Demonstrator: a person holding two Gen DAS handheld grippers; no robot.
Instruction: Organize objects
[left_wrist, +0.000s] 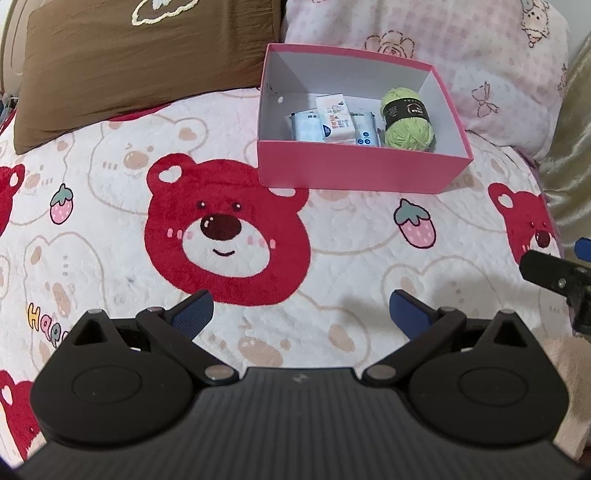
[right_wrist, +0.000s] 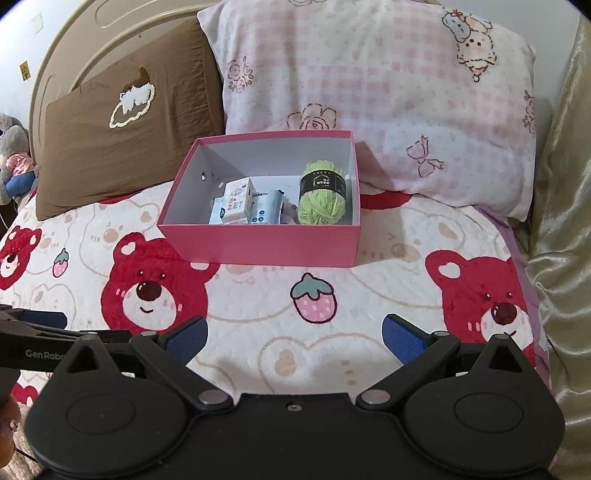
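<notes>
While both tools hang low over the bed, we see the bear-print blanket (right_wrist: 258, 314) spread wide beneath us, with a brown pillow (right_wrist: 122, 144) far left and a pink checked pillow (right_wrist: 388, 103) far right. Between them, on the blanket, sits the pink box (right_wrist: 266, 247), open at the top. Inside it, a ball of green yarn (right_wrist: 322, 197) stands at the right, and white tissue packs (right_wrist: 240, 205) lie left of it, just beside. Our left gripper (left_wrist: 301, 314) is spread wide with nothing between its blue pads, and our right gripper (right_wrist: 294, 338) gapes the same way, empty, both near and well apart from the box.
</notes>
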